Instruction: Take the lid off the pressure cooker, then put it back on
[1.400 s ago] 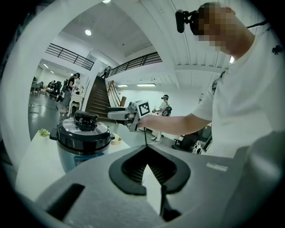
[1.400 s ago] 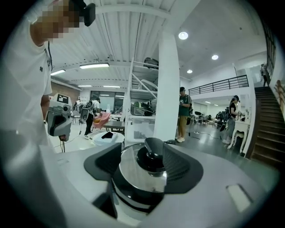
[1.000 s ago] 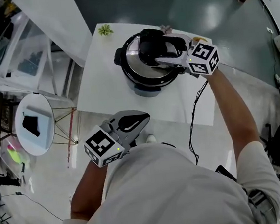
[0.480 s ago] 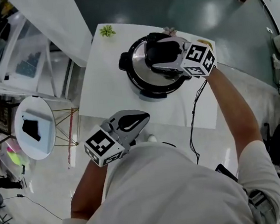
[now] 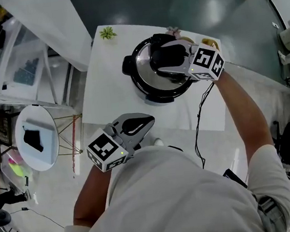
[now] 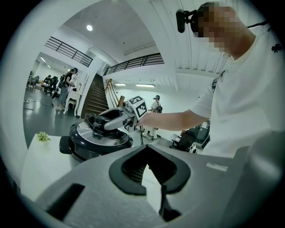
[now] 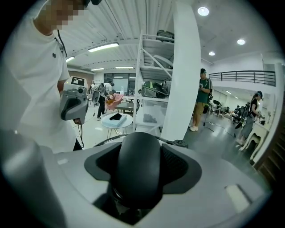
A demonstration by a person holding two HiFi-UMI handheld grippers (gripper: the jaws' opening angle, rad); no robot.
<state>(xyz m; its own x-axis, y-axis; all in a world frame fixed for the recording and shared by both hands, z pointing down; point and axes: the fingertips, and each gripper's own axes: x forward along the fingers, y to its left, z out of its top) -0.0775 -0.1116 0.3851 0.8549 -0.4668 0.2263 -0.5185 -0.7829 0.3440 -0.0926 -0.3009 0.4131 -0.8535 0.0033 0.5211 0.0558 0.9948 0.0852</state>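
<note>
The black pressure cooker (image 5: 150, 94) stands on the white table (image 5: 112, 101) with its steel lid (image 5: 142, 69) on. My right gripper (image 5: 172, 58) reaches in from the right. Its jaws have just been closing and now sit on both sides of the lid's black handle (image 7: 136, 164), pads against it. My left gripper (image 5: 148, 123) hovers at the table's near edge, well short of the cooker (image 6: 95, 144), shut and empty. From the left gripper view, the right gripper (image 6: 111, 122) lies across the lid top.
A small green plant (image 5: 107, 33) sits at the table's far left corner, with small items behind the cooker. A black cable (image 5: 202, 117) hangs off the table's right side. A round side table (image 5: 34, 137) stands on the floor to the left.
My right gripper slid left from the lid's right side onto the handle and its jaws narrowed around it. My left gripper has stayed where it was.
</note>
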